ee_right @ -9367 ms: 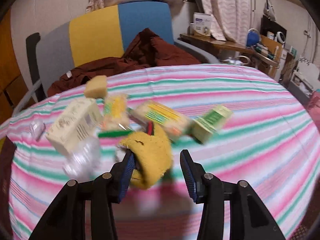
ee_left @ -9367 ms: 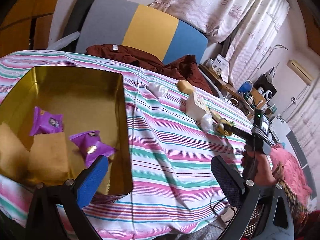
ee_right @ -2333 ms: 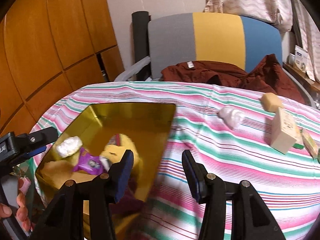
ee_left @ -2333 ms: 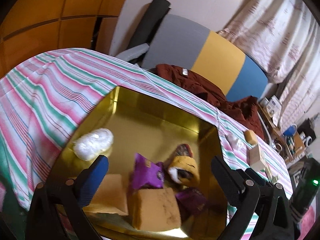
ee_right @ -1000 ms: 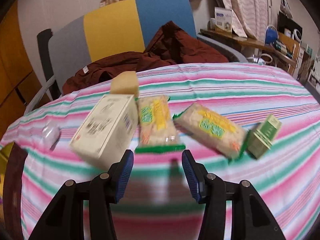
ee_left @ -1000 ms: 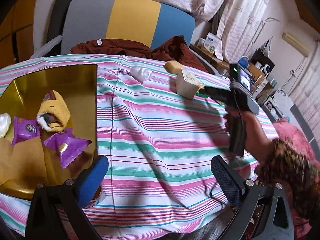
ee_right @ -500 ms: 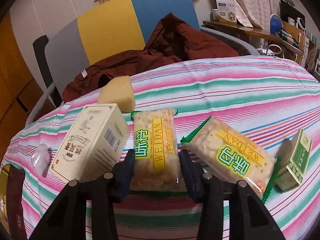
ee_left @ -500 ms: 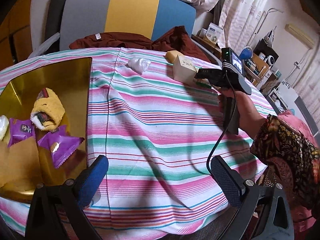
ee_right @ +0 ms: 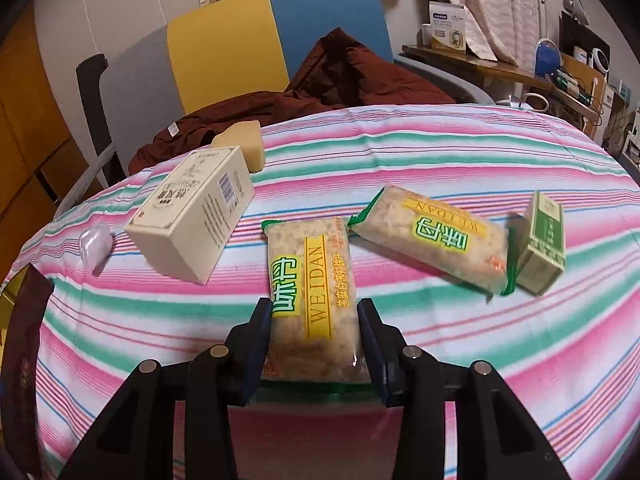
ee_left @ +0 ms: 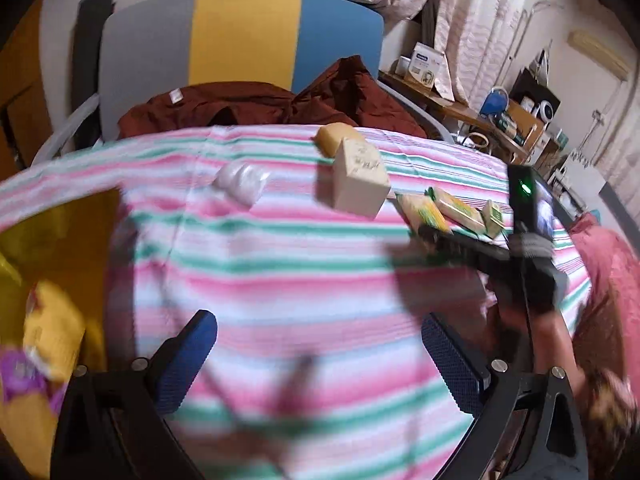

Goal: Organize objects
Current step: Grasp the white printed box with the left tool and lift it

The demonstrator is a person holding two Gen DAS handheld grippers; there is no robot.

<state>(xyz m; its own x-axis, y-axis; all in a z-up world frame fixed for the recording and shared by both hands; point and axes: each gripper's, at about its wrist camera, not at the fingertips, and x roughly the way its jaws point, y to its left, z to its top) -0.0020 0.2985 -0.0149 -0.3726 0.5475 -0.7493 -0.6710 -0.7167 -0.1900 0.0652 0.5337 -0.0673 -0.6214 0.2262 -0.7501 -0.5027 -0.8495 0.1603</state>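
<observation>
Cracker packet (ee_right: 312,304) on the striped desk (ee_right: 440,152) was now pinched by the right claw (ee_right: 316,340) (a second earlier merely straddled), ready for lifting; the left claw (ee_left: 320,356) hung open, empty.

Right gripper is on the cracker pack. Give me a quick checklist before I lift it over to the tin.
1. Cracker pack sits between the right gripper fingers: ok.
2. Fingers pressing both sides of the pack: looks ok, firmness cannot tell.
3. Pack clear of the cream box and the second cracker pack: ok, gaps on both sides.
4. Left gripper open and empty, off the path: ok.
5. Room in the gold tin: cannot tell, view blurred, snacks already inside.
6. Striped tablecloth not pinched by the fingers: cannot tell.
</observation>
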